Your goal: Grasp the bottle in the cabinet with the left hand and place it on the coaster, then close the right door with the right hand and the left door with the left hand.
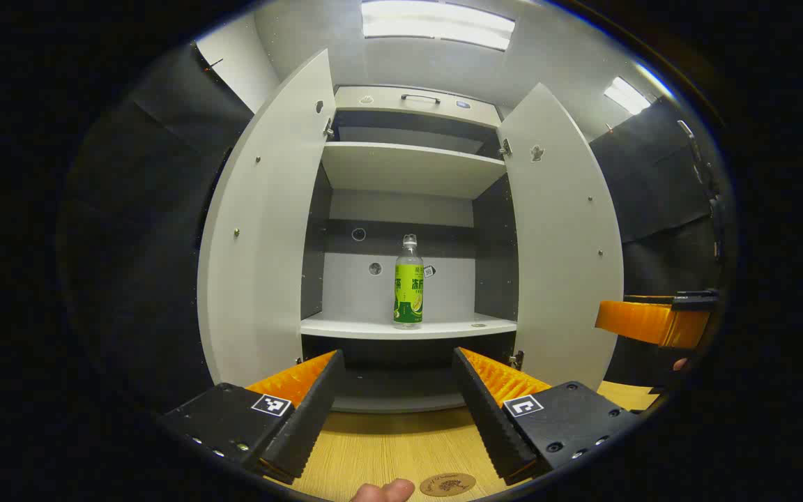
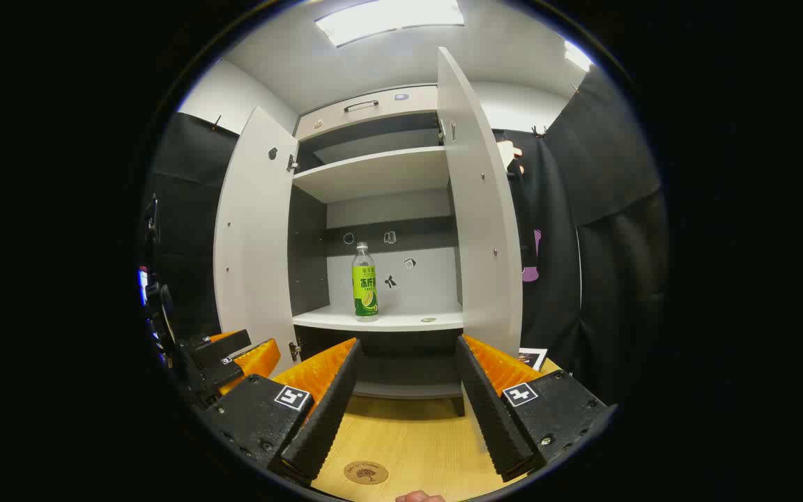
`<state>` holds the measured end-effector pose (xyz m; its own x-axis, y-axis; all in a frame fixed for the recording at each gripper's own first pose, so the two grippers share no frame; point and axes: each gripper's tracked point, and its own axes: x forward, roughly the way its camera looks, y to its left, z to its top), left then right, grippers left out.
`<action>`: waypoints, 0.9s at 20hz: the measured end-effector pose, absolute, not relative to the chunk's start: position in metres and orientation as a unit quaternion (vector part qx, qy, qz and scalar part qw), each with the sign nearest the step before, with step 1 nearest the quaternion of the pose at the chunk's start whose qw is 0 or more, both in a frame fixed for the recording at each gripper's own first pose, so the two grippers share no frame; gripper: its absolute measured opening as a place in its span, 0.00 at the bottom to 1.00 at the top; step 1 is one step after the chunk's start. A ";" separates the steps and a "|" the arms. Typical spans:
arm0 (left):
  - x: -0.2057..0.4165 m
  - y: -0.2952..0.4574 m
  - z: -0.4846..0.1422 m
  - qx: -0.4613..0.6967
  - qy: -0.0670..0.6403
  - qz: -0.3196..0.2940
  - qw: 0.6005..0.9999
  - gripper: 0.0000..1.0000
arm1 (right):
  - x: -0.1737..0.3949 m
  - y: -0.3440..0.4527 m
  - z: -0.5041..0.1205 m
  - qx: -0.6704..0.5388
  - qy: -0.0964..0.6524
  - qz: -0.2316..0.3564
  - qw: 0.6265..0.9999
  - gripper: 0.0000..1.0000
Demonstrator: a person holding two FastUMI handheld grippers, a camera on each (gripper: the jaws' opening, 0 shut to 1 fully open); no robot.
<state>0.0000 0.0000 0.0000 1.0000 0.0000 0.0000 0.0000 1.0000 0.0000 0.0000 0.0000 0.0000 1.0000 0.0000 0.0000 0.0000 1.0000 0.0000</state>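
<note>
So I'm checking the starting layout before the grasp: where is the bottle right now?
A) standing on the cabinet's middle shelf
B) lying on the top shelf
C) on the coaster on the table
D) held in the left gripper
A: the bottle stands upright on the middle shelf between the open doors, while the coaster on the table is bare.

I've got a lime-green labelled bottle [image 1: 408,286] in a white-and-grey cabinet [image 1: 401,171], a round brown coaster [image 1: 447,484] on the pale wood-grain worktop [image 1: 387,446].
</note>
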 end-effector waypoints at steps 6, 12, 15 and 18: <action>-0.001 0.001 -0.003 -0.002 0.004 0.004 1.000 0.94 | -0.003 -0.003 -0.001 0.000 0.003 -0.002 1.000 0.83; -0.004 -0.001 -0.010 -0.015 0.014 0.003 1.000 0.94 | -0.005 0.001 -0.002 -0.009 0.007 0.004 1.000 0.83; -0.004 0.003 -0.008 -0.018 0.010 0.007 1.000 0.94 | -0.005 0.005 -0.005 -0.007 0.009 0.008 1.000 0.83; -0.004 0.008 -0.008 -0.015 0.008 0.012 1.000 0.94 | -0.004 0.005 -0.006 -0.011 0.012 0.007 1.000 0.83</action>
